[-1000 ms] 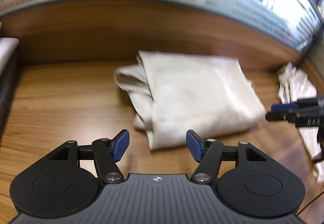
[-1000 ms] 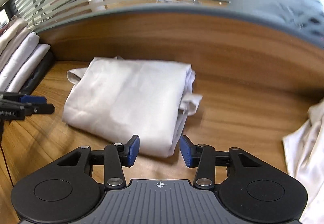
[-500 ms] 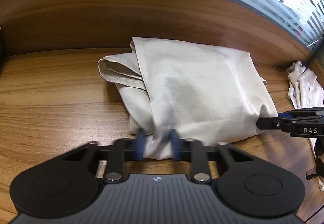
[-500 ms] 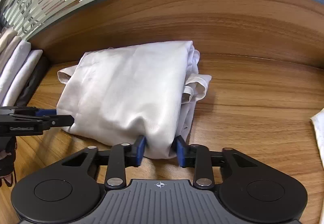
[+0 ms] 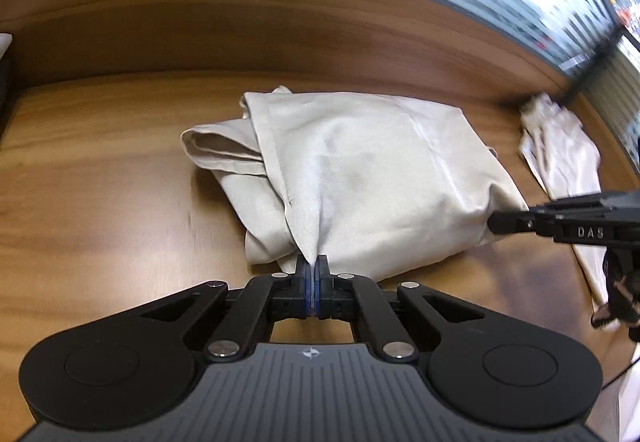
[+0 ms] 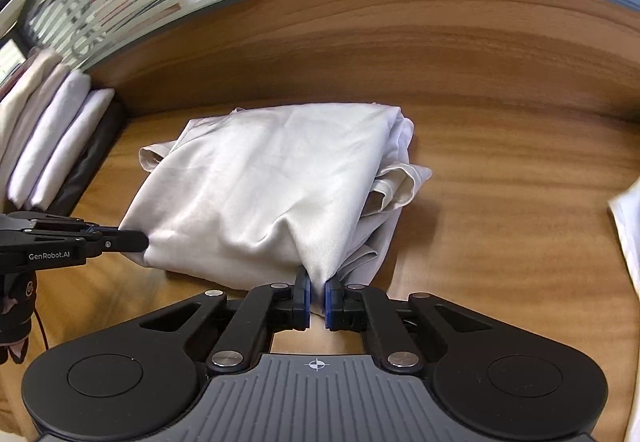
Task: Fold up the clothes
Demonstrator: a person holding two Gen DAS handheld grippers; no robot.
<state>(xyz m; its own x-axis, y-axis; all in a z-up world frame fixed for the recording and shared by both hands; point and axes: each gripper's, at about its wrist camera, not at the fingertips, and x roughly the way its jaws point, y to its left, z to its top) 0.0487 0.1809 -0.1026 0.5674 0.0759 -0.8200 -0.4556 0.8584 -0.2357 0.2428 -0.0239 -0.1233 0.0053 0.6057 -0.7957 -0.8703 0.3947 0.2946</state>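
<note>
— So, what do the left gripper (image 5: 312, 274) and its blue pads have, right at the tips?

— Pressed together on a thin ridge of the cream folded garment (image 5: 360, 178), which rises from the near hem and is pulled taut between them.

— And the right gripper (image 6: 317, 294)?

— Its jaws are closing on the near edge of the same garment (image 6: 272, 194); a pinch of cloth stands between the blue pads (image 6: 306, 300), which already press on it (a narrow gap remains, filled by fabric).

— Where does the garment lie?

— Directly ahead of both pairs of fingers, flat on the wooden table (image 5: 100, 202), a bulky rectangle with loose folds sticking out at each side. Each gripper shows in the other's view, its tips at a near corner of the bundle.

— Beyond that?

— Off to the right of the left fingers, farther back, a crumpled pale cloth (image 5: 560, 146) lies on the table. Left of the right fingers, a row of folded pale clothes (image 6: 52, 130) stands on a dark holder. Behind everything runs a wooden back panel (image 6: 400, 42) under frosted striped glass.
</note>
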